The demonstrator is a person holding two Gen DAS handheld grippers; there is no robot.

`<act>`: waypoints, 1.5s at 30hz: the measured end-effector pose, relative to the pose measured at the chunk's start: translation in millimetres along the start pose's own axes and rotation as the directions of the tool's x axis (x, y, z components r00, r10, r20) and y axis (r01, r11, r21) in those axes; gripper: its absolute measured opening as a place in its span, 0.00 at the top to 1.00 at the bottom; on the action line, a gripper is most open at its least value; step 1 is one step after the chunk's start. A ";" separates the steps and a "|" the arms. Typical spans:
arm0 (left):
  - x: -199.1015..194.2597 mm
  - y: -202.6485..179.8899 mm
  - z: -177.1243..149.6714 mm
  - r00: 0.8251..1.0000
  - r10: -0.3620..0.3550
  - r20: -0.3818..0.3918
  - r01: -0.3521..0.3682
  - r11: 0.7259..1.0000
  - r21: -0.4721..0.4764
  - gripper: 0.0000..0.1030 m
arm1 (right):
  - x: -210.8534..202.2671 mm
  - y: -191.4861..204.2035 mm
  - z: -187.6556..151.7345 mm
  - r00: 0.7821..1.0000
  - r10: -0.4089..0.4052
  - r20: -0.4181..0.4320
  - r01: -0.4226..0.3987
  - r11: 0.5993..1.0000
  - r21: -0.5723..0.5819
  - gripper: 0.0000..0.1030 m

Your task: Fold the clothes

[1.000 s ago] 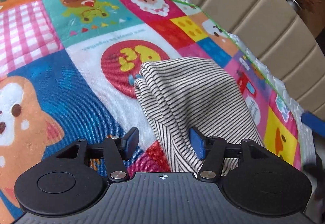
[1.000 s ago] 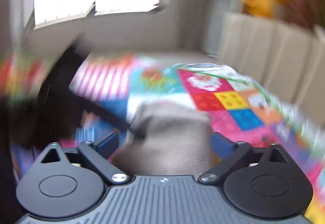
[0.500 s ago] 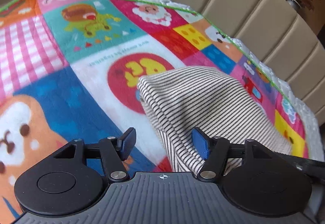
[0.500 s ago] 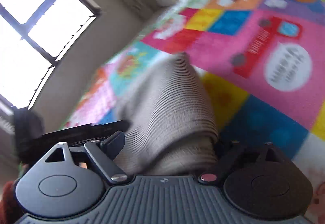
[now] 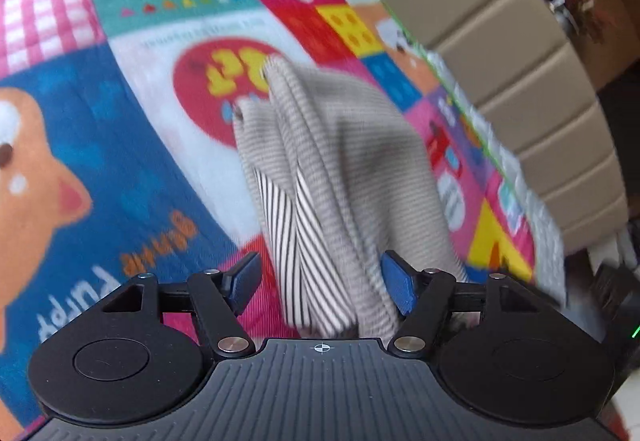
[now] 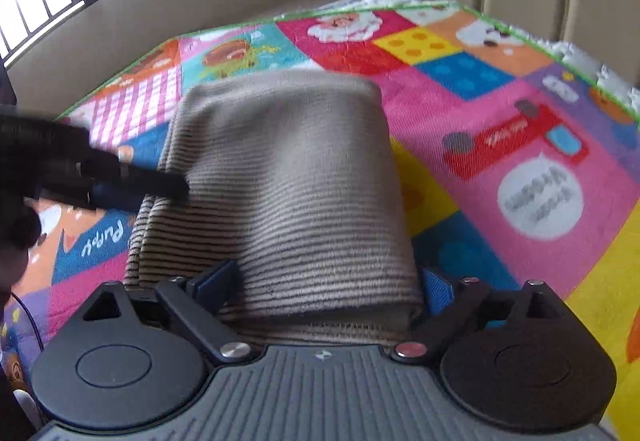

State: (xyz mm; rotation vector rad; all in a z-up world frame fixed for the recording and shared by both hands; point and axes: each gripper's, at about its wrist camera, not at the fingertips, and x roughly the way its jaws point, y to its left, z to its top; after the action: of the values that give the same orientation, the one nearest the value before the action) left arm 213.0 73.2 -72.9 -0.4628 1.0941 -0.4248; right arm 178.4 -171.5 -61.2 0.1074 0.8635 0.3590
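Striped garment (image 5: 340,161), grey-beige with thin dark lines, lies folded into a thick bundle on a bright cartoon play mat (image 5: 120,161), towards the mat's middle and in from its green-trimmed edge (image 5: 460,93).

Your left gripper (image 5: 320,283) has just been opening. The bundle's near end sits between its jaws; one blue pad (image 5: 396,289) touches the cloth, while the other stands clear over bare mat, so nothing is clamped.

Your right gripper (image 6: 326,287) has also just been widening. The bundle fills the whole gap from pad to pad. You cannot tell here whether those pads press the cloth or merely sit beside it.

Beyond the mat's far edge stands a padded beige backrest (image 5: 500,41).

Likely risks:
- The pad touching the cloth could snag a layer as you draw the left gripper back, dragging the fold open.
- The layers already fan apart at the bundle's far corner, in the left wrist view. A sideways pull could splay them further.
- If the right pads are gripping, lifting away would raise the near edge and spoil the stack.
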 end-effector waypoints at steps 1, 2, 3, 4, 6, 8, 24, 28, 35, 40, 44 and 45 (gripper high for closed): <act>6.3 -2.1 -2.3 1.000 0.004 -0.022 -0.004 1.000 0.015 0.30 | -4.4 -8.0 4.3 1.000 0.018 0.021 -0.019 0.999 0.045 0.09; 11.1 -2.5 -3.6 0.999 -0.004 -0.040 0.004 1.000 0.013 0.31 | -8.8 -15.9 8.6 0.999 0.034 0.042 -0.038 0.995 0.090 0.09; 16.3 -1.7 -5.5 0.997 -0.032 -0.063 0.032 0.999 -0.004 0.32 | -10.0 -25.3 10.5 0.997 0.049 0.056 -0.057 0.988 0.143 0.09; 21.5 -2.1 -8.1 0.994 -0.060 -0.092 0.059 0.998 -0.014 0.33 | -9.2 -35.7 11.0 0.996 0.063 0.064 -0.075 0.977 0.202 0.08; 31.3 -4.3 -14.6 0.987 -0.093 -0.133 0.091 0.996 -0.021 0.32 | -4.7 -53.1 10.3 0.994 0.087 0.071 -0.104 0.949 0.297 0.08; 36.0 -7.7 -18.6 0.988 -0.077 -0.137 0.078 0.997 -0.001 0.30 | 6.9 -60.2 5.9 0.994 0.099 0.044 -0.108 0.935 0.338 0.09; -26.6 -19.5 7.5 0.987 0.037 0.158 -0.060 0.988 0.141 0.48 | 22.4 -13.4 -3.9 0.993 0.109 -0.052 -0.101 0.984 0.144 0.22; -45.1 -35.1 29.8 0.947 -0.083 0.311 0.024 0.982 0.189 0.52 | 17.5 -4.7 -1.4 0.998 0.052 -0.023 -0.050 0.996 0.071 0.14; 8.5 -22.9 34.7 0.978 0.095 0.188 -0.127 0.978 0.166 0.53 | 12.6 40.6 -7.9 0.987 -0.088 0.135 0.110 0.980 -0.167 0.00; 15.7 -5.0 33.7 0.982 0.128 0.137 -0.144 0.982 0.120 0.50 | 35.7 57.2 -18.6 0.982 -0.150 0.118 0.172 0.963 -0.209 0.00; 13.1 -3.7 30.9 0.978 0.148 0.145 -0.168 0.975 0.144 0.46 | 43.0 32.9 -9.5 0.998 -0.049 -0.028 0.049 0.999 -0.002 0.00; 12.8 -3.4 31.0 0.978 0.151 0.146 -0.173 0.974 0.146 0.45 | 45.7 21.8 -5.3 0.996 0.017 -0.083 -0.011 0.997 0.071 0.00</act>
State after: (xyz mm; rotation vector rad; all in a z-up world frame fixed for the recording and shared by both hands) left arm 246.0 67.9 -68.7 -0.2553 0.9520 -0.3284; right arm 195.8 -135.4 -92.6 0.1649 0.9585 0.3484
